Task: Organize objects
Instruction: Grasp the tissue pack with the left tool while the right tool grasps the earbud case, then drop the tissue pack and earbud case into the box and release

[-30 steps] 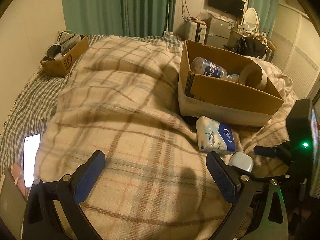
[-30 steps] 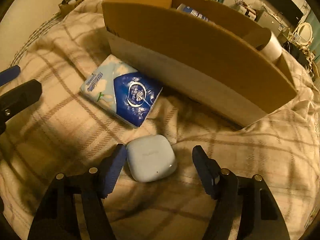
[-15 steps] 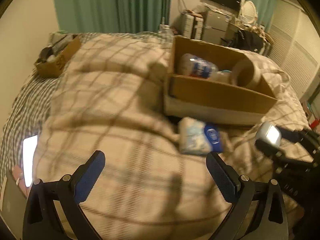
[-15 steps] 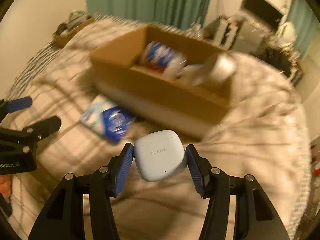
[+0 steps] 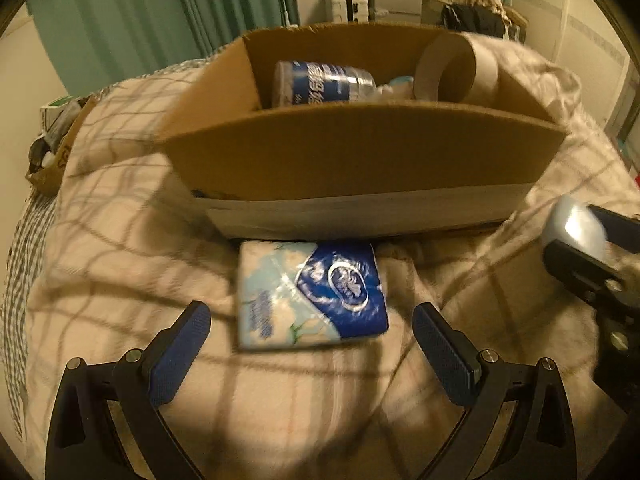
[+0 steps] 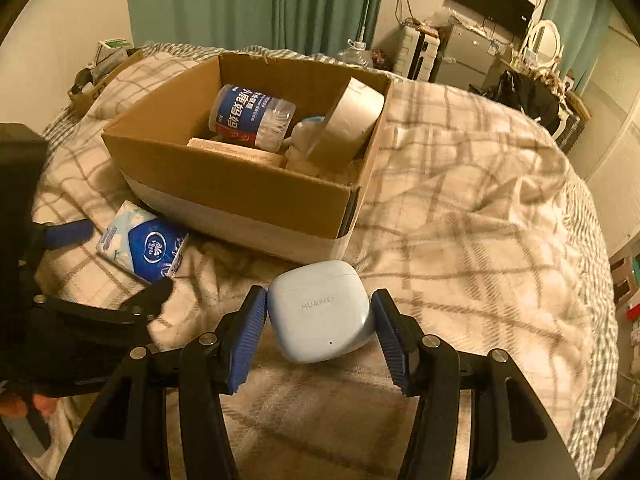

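My right gripper (image 6: 320,322) pinches the pale-blue rounded plastic earbud case (image 6: 319,310), hinge end tilted toward the cardboard box (image 6: 240,184); my left gripper (image 5: 312,340) is spread wide.

1. One large cardboard box (image 6: 240,184) stands on the bed, near the middle.
2. In this box there is one plastic bottle (image 6: 252,118) with a blue label, lying down.
3. In the same box there is one roll of tape (image 6: 352,120), at the right wall.
4. One tissue pack (image 5: 312,294) lies on the blanket, just beside the near wall of the box.
5. One earbuds case (image 6: 318,312), light blue.
6. One smaller cardboard box (image 6: 94,80) is at the far left edge of the bed.
7. Two grippers: one left gripper (image 5: 312,354) and one right gripper (image 6: 320,340).
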A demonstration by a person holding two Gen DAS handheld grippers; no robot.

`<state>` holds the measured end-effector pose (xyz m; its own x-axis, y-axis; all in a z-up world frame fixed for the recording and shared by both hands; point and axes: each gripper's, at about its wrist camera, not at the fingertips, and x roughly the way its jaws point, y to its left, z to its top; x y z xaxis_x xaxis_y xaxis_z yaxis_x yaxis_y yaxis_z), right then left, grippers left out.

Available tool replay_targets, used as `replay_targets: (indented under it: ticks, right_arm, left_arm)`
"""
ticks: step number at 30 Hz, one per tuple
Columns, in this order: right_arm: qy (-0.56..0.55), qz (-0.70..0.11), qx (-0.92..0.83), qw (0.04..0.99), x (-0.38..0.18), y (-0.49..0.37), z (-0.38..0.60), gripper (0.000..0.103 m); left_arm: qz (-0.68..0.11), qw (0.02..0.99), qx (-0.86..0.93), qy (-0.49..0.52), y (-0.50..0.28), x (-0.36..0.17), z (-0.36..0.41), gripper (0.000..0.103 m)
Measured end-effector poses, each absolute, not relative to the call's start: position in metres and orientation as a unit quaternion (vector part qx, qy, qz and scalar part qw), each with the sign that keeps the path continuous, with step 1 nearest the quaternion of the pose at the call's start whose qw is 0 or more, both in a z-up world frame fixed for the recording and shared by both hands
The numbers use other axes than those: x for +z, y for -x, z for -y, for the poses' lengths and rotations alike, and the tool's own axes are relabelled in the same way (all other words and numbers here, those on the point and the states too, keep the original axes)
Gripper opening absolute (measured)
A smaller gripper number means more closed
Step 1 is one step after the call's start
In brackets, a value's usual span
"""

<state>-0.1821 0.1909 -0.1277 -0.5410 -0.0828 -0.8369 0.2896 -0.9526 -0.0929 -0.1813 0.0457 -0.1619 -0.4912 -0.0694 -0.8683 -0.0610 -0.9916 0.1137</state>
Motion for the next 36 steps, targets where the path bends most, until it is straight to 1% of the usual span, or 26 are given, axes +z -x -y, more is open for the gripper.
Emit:
replay_targets:
  ticks: [2,3,4,5,6,7,15,26,36]
  right_arm:
    - [-0.467,-0.106,-0.871,0.107,-0.129,0.183,-0.193,0.054]
    - [-0.467,-0.105,-0.871,0.109,-0.130,0.183,-0.193,0.054]
    - [-0.468,-0.104,-0.871,0.110,-0.130,0.182,-0.194,0.054]
    - [-0.467,-0.103,-0.871,0.109,-0.130,0.182,-0.195,0.054]
    - [-0.467,-0.103,-0.872,0.109,-0.131,0.182,-0.195,0.054]
    - [-0.466,-0.102,-0.872,0.108,-0.130,0.181,-0.195,0.054]
    - [-0.452,-0.110,-0.880,0.100,-0.121,0.165,-0.192,0.054]
    - [-0.425,-0.107,-0.893,0.107,-0.086,0.115,-0.185,0.054]
    - [-0.358,-0.116,-0.920,0.111,-0.018,0.085,-0.178,0.054]
  left_arm:
    - [0.066,0.000,-0.857,-0.511,0.190,-0.171,-0.049,0.102]
    - [0.066,0.000,-0.856,-0.513,0.192,-0.173,-0.049,0.098]
    - [0.069,0.004,-0.853,-0.518,0.194,-0.177,-0.049,0.090]
    - [0.070,0.007,-0.851,-0.520,0.194,-0.179,-0.048,0.086]
    - [0.069,0.011,-0.850,-0.522,0.193,-0.180,-0.046,0.077]
    - [0.062,0.007,-0.849,-0.524,0.192,-0.180,-0.043,0.075]
    - [0.042,-0.019,-0.861,-0.506,0.160,-0.156,-0.035,0.074]
    - [0.001,-0.048,-0.889,-0.455,0.106,-0.099,-0.031,0.074]
    - [-0.015,-0.062,-0.922,-0.381,0.087,-0.032,-0.018,0.074]
